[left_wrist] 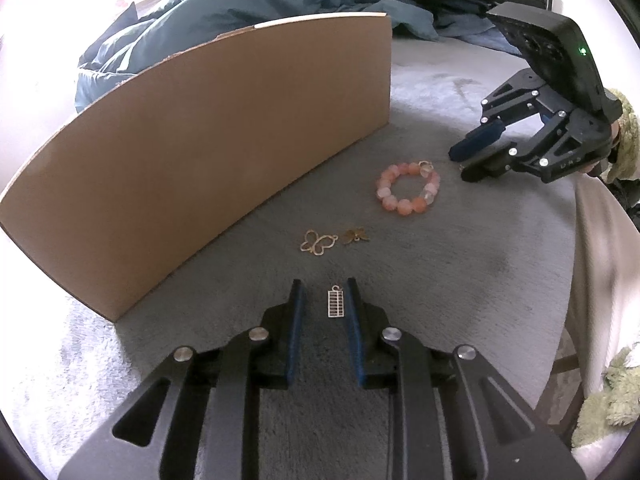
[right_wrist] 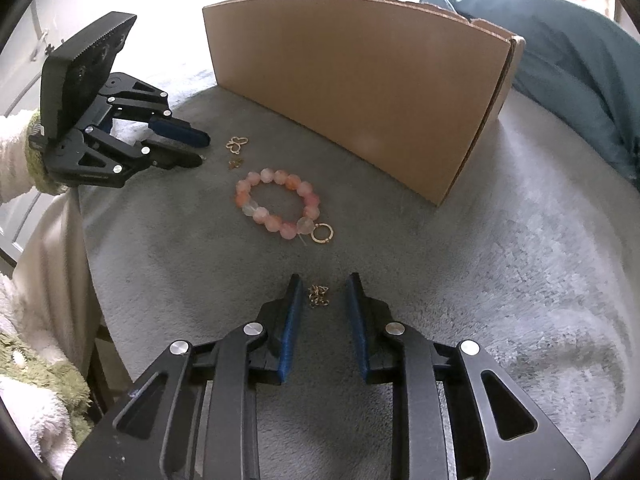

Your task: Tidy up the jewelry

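A: Leftmost on the fuzzy grey cover (left_wrist: 460, 280)?
B: A plain cardboard box (left_wrist: 200, 152). Then the left gripper (left_wrist: 323, 292), fingers spread around a small ladder-shaped silver charm (left_wrist: 335, 302).
A: Further right?
B: Two gold butterfly charms (left_wrist: 333, 240), a round pink bead bracelet (left_wrist: 407, 189), then the right gripper (right_wrist: 323, 292), fingers spread around a gold chain clump (right_wrist: 319, 295). Its lettering is unreadable.

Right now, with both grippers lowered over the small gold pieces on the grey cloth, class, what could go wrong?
1. The flat gold ladder-shaped charm lies flush between the left gripper jaws; closing may pinch the soft grey cloth instead.
2. The tangled gold chain cluster between the right gripper jaws could snag or slip.
3. The pink beaded bracelet nearby might get nudged.
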